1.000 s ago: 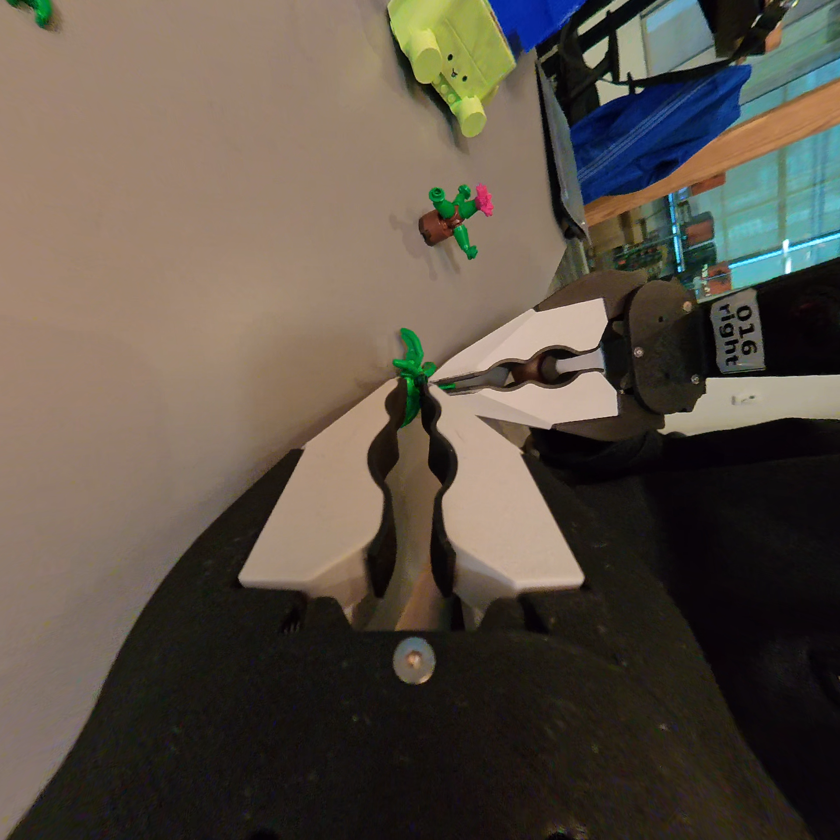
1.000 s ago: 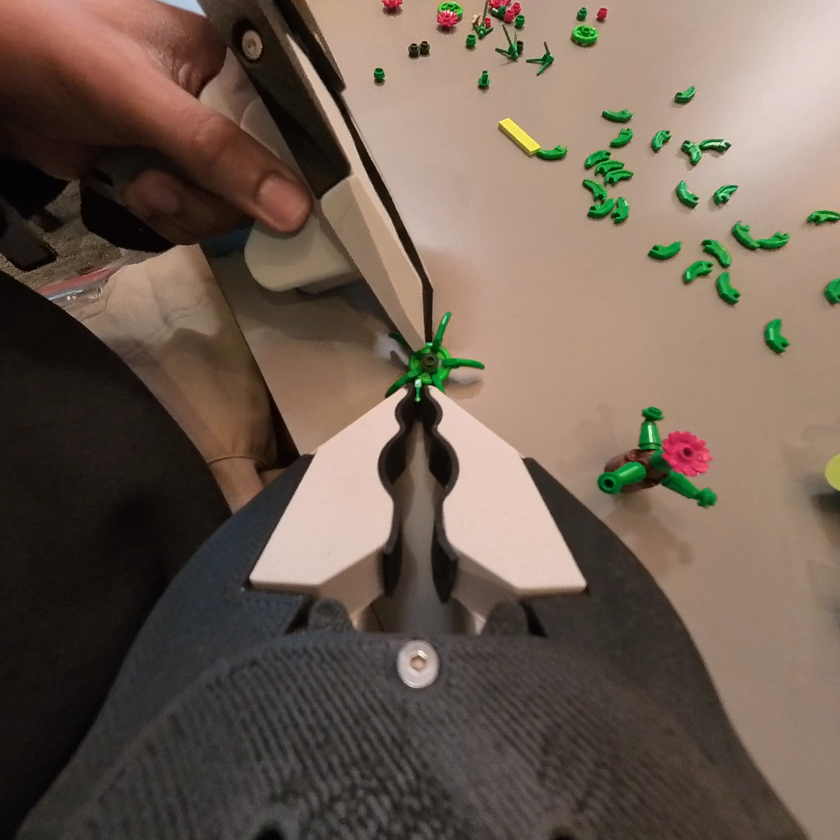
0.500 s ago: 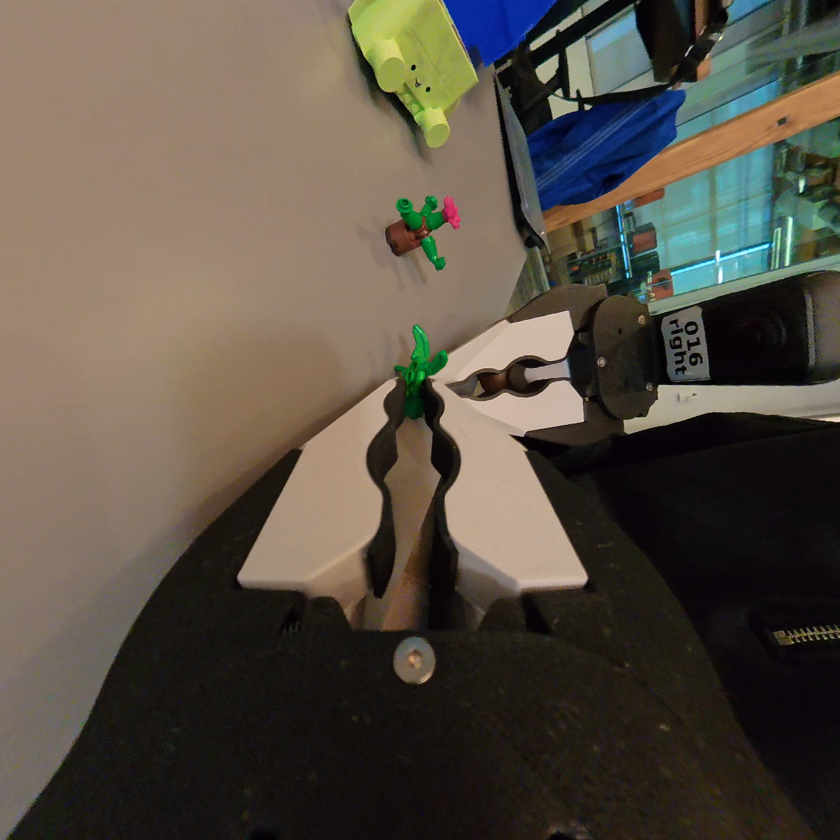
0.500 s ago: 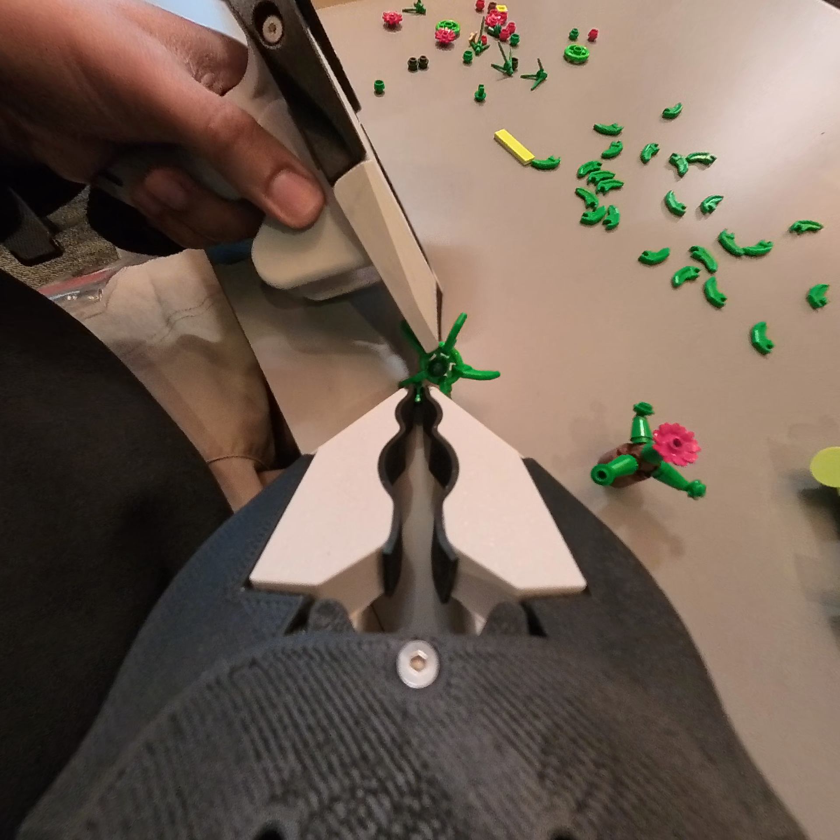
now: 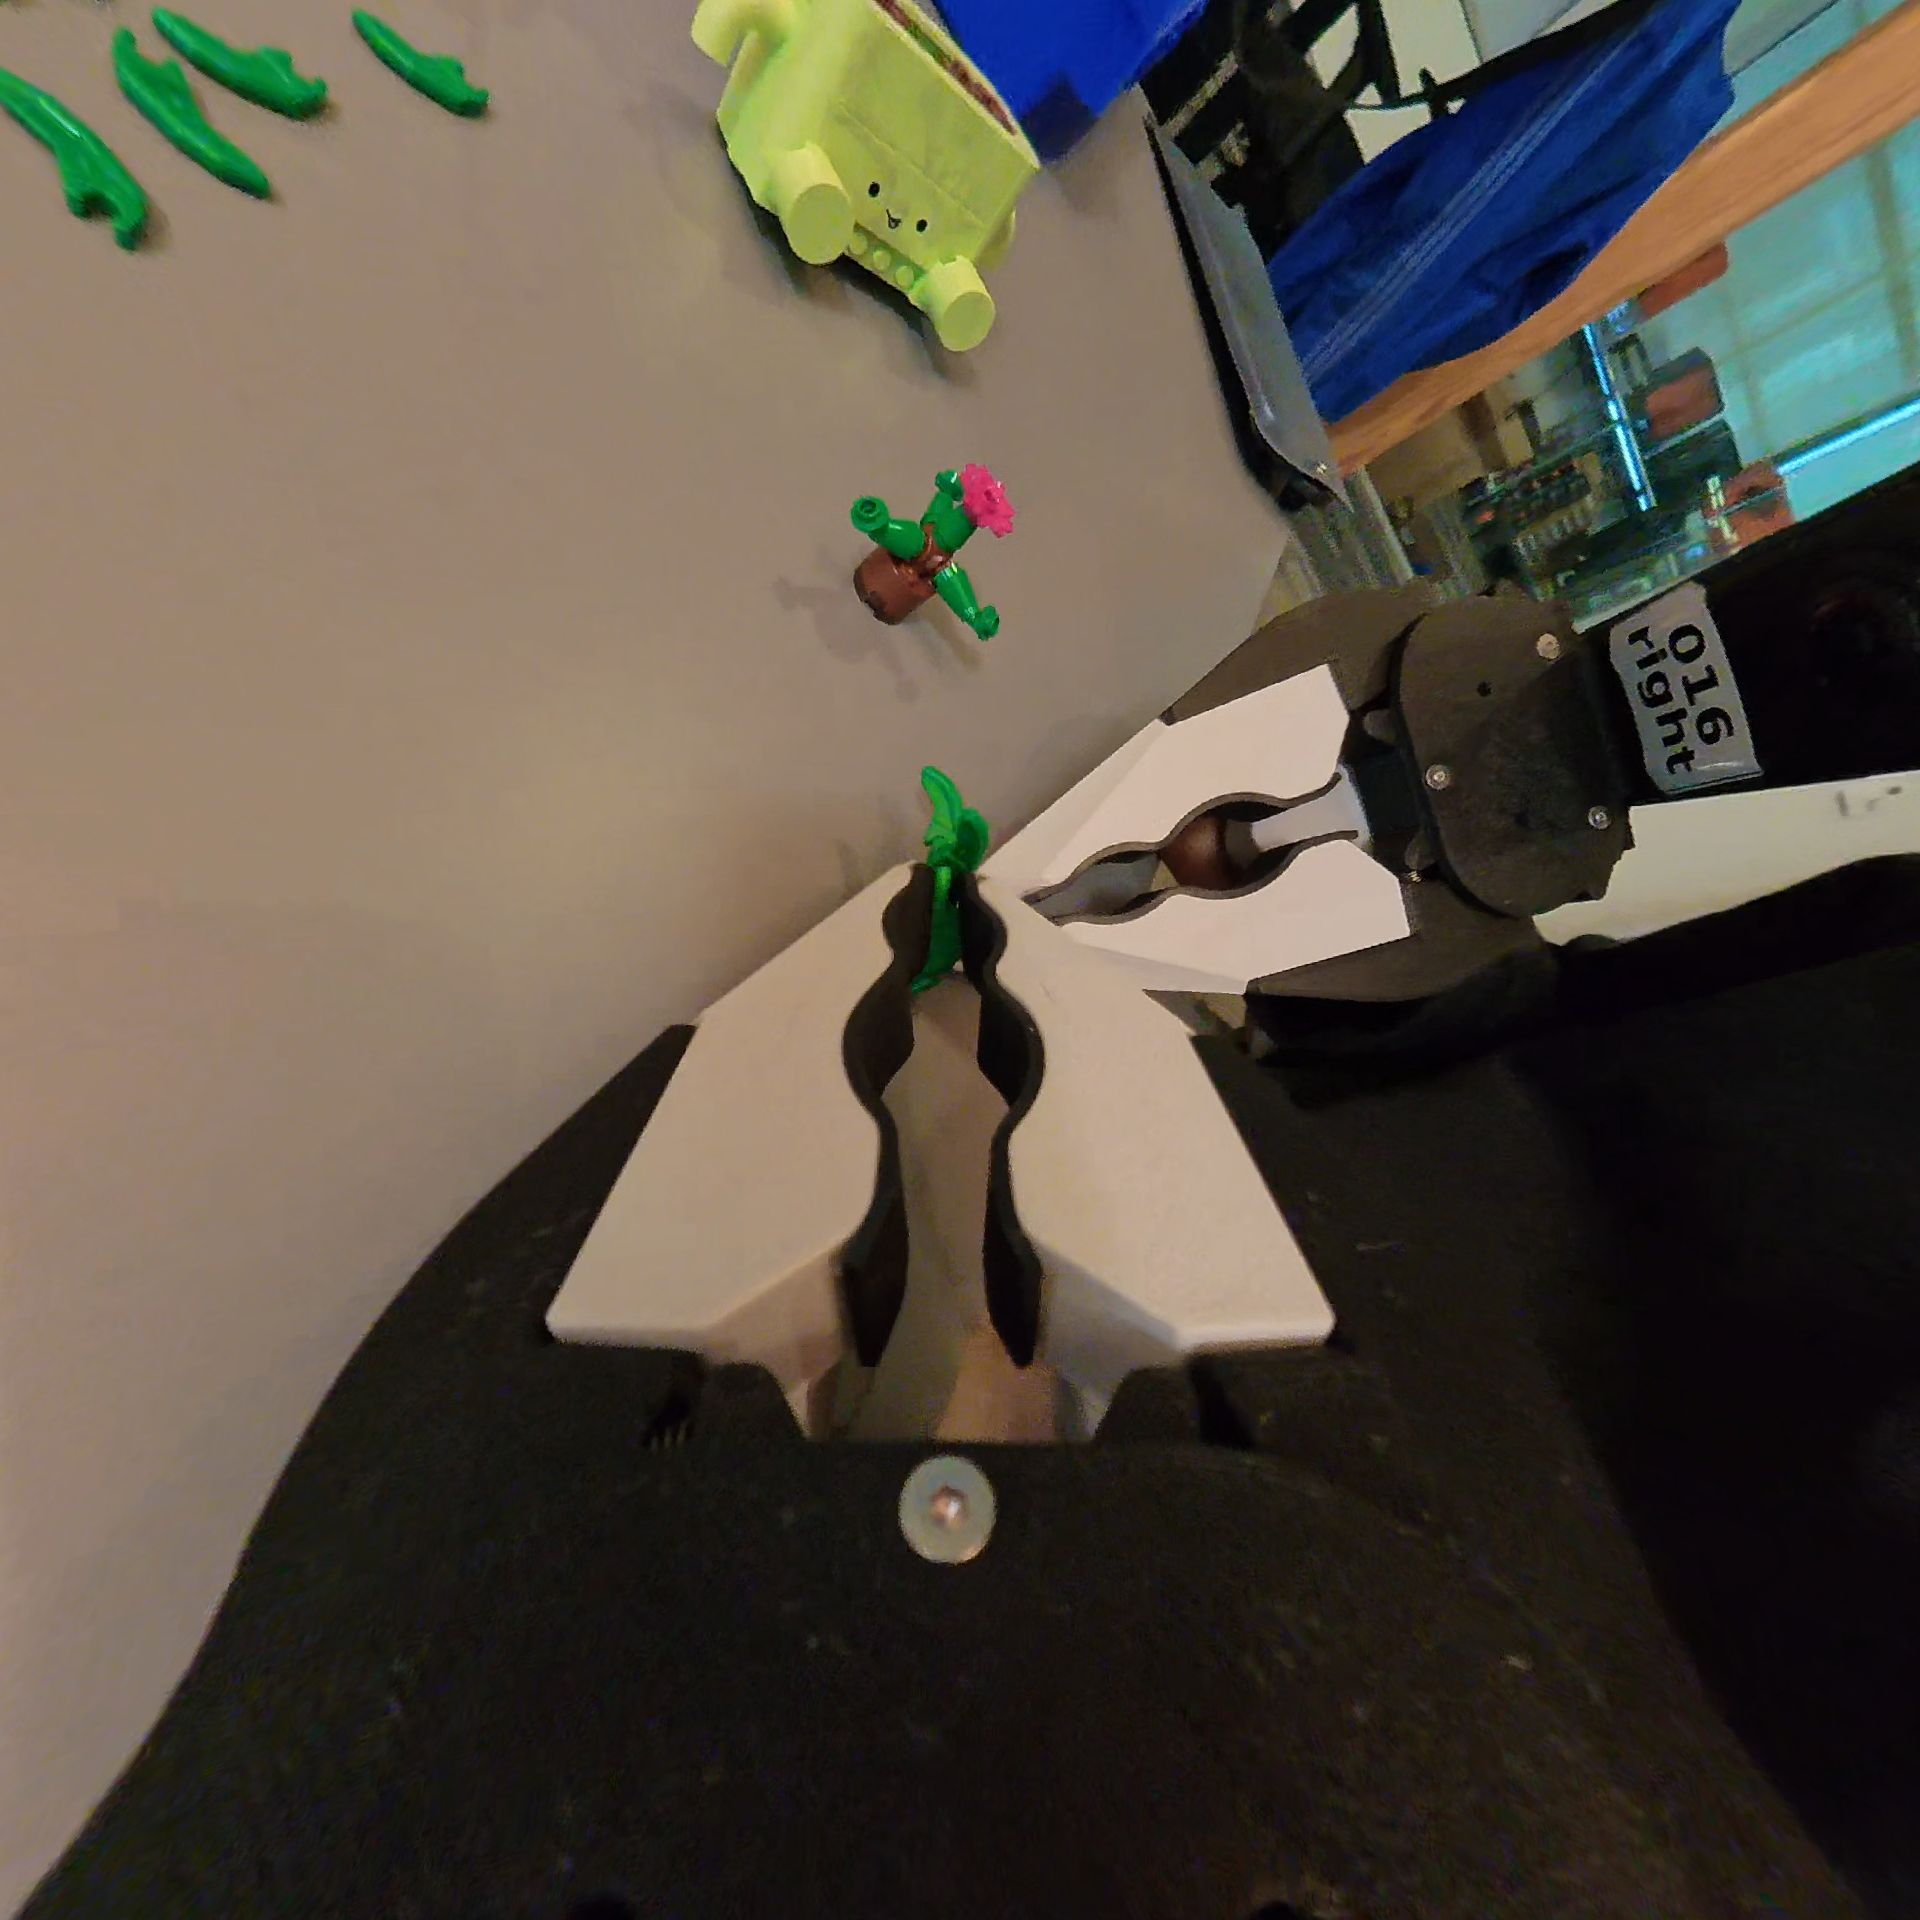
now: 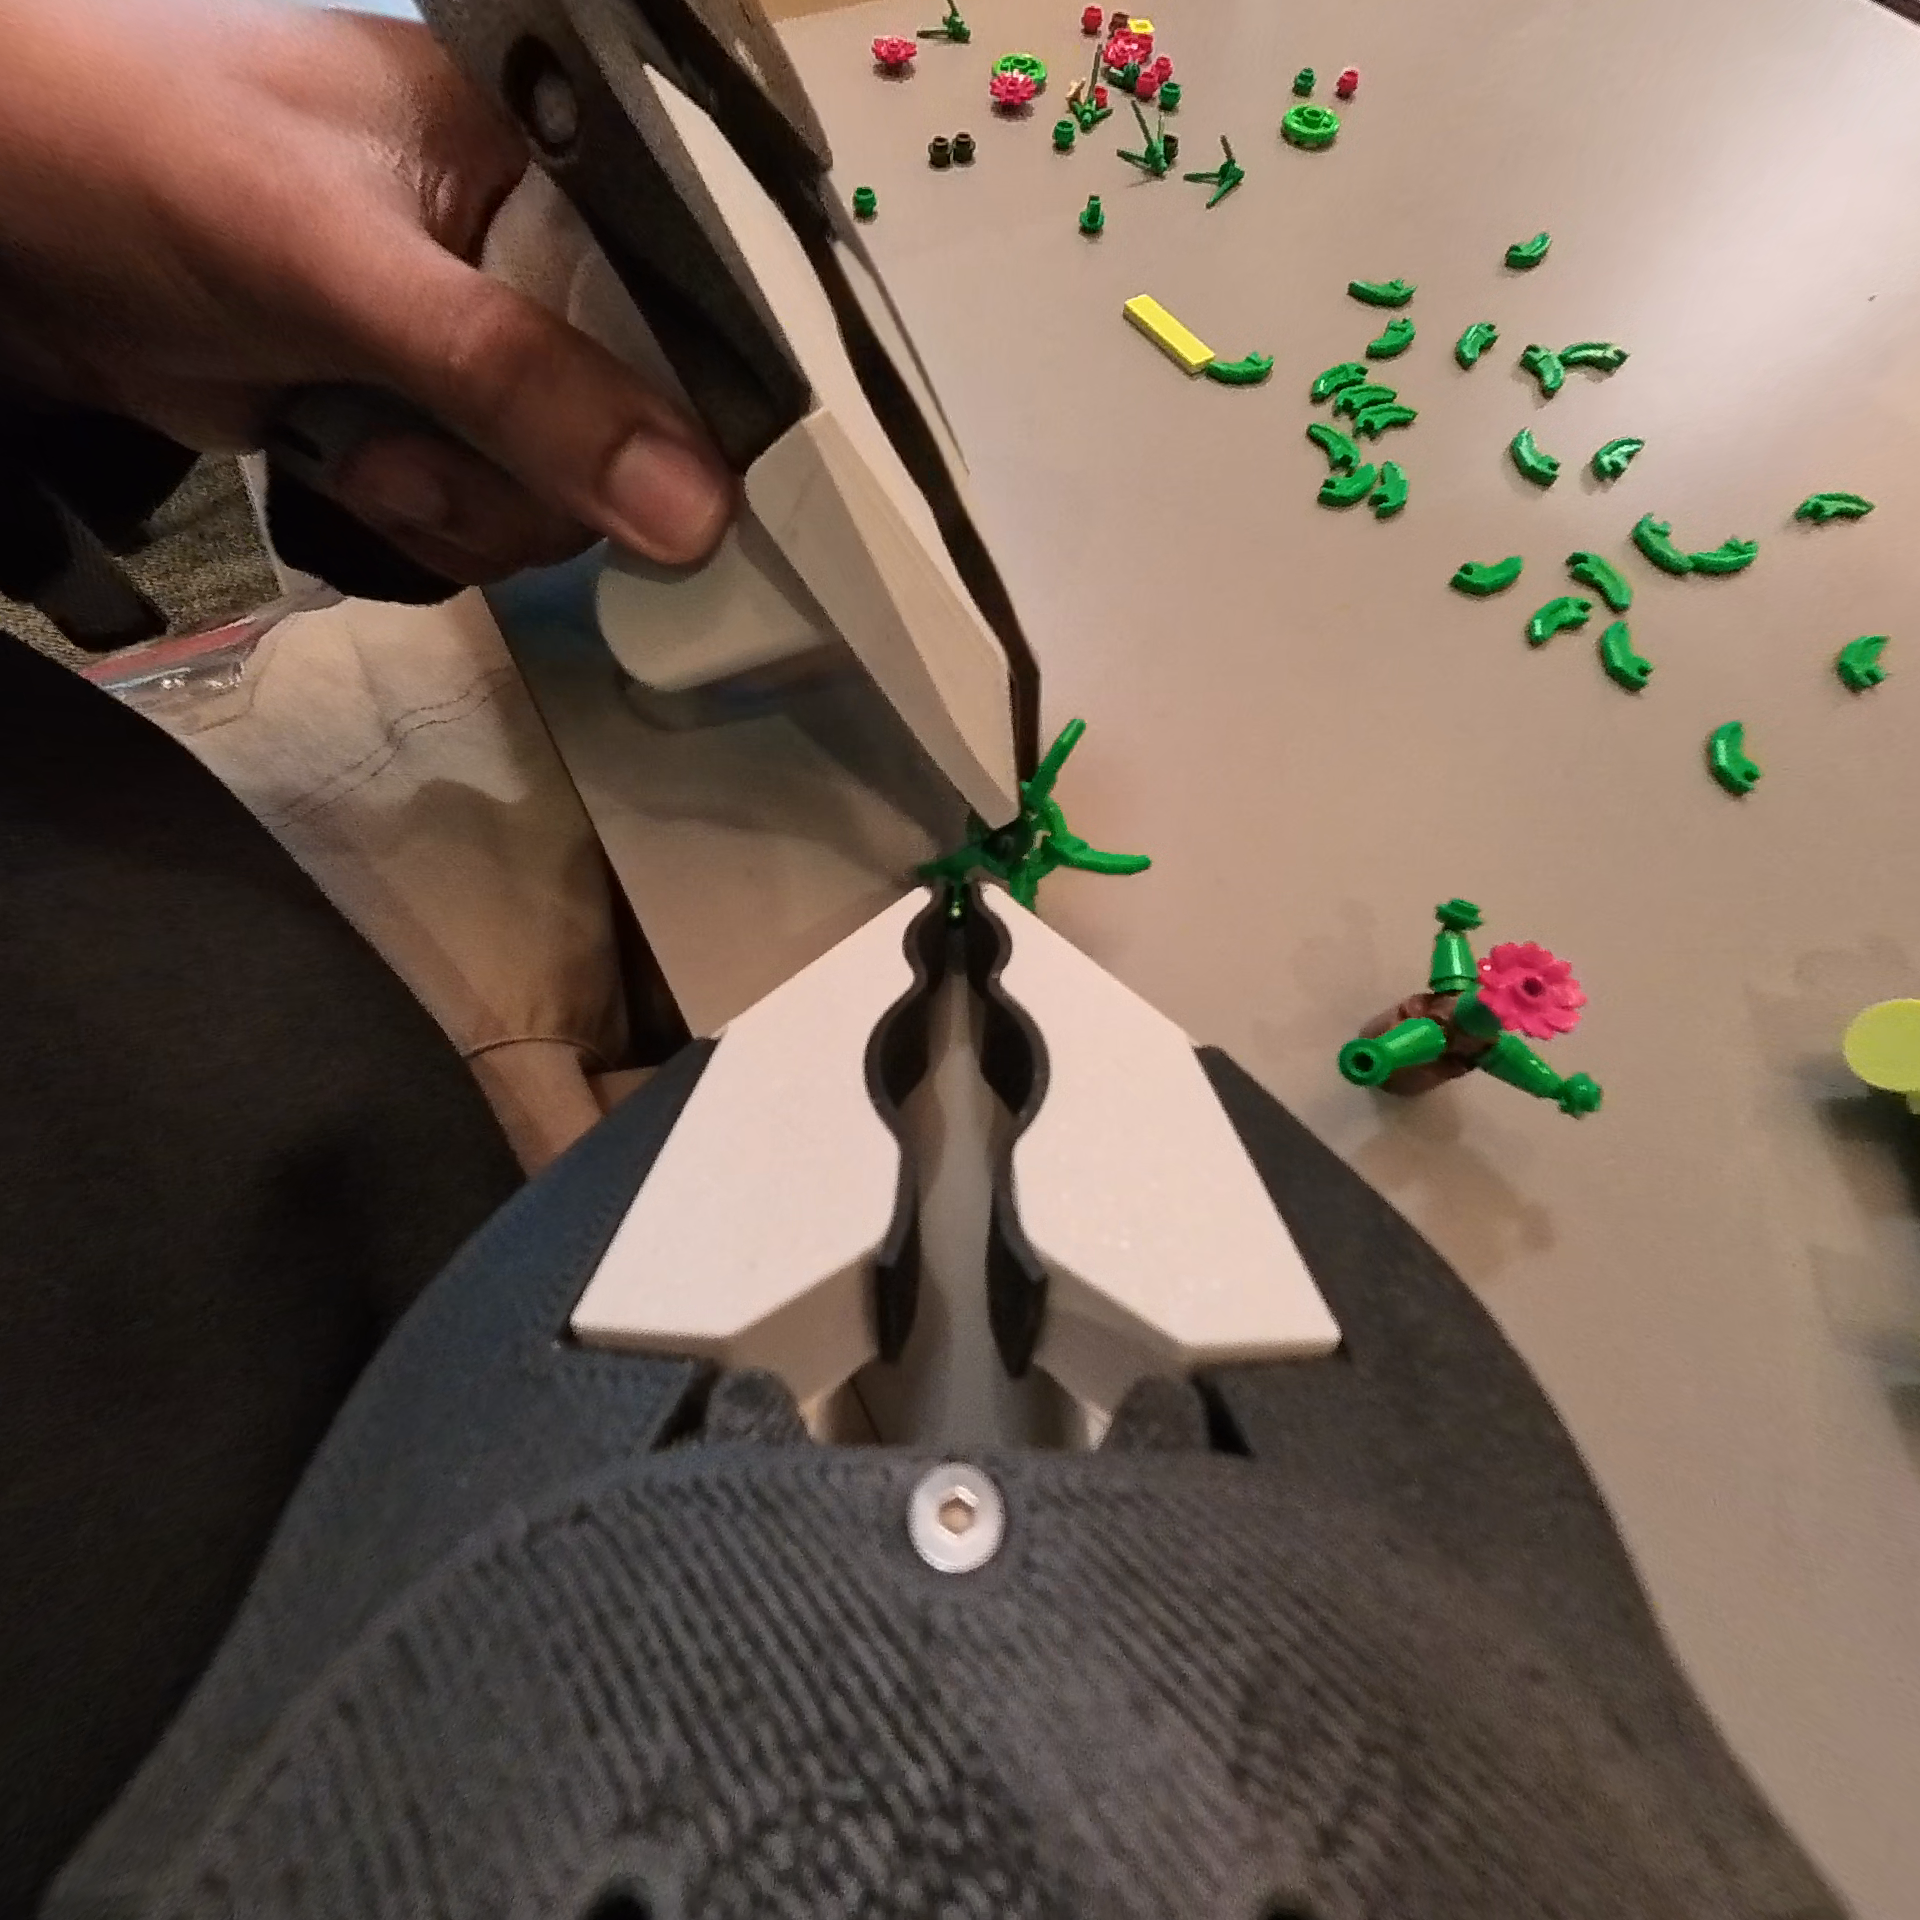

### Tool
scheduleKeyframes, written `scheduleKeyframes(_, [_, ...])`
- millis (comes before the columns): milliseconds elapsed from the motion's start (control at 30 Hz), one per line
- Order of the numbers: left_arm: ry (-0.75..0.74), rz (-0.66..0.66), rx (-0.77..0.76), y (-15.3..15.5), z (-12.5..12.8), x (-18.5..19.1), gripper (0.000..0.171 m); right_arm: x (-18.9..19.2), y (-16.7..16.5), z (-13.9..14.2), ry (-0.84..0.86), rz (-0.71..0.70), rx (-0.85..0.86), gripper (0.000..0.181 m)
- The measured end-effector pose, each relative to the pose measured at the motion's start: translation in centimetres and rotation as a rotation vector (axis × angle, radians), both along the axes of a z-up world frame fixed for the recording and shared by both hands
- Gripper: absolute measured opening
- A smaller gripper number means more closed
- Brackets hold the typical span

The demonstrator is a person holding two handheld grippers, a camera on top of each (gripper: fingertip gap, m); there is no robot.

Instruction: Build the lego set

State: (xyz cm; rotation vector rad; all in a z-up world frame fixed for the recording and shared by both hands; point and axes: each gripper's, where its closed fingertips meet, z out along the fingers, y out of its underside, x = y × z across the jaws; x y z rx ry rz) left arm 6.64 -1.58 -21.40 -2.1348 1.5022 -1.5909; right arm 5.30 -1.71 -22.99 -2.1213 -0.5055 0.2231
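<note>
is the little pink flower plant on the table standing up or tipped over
Tipped over. The pink flower plant lies on its side on the table, its brown base touching the surface and green stems splayed sideways.

Pretty warm, dimmish indoor light; soft shadows under the little flower plant [image 6: 1470,1023] on the table [image 6: 1299,665]; heavy fisheye bending at the edges; windows [image 5: 1766,343] look bright and blurry.

Left gripper [image 5: 948,883]: we held it tilted, tips nearly together, clamped on a green sprig [image 5: 951,831]. Left hand [image 6: 343,343]: we wrapped it round the handle, thumb pressed against the finger base. Right gripper [image 6: 954,902]: we had its tips closed, nipping the same sprig from the side, just beside the left tips.
</note>
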Motion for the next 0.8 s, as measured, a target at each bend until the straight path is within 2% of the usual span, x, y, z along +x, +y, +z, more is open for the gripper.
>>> scheduleKeyframes(667, [0.049, -0.041, -0.062, 0.6, -0.5, -1.6, 0.004, 0.0, 0.1, -0.1, 0.019, -0.003, -0.012, 0.001])
scheduleKeyframes(800, [0.052, -0.018, -0.151, 0.5, -0.4, -1.7, 0.001, -0.4, 0.2, 0.0, 0.013, 0.008, -0.006, 0.0])
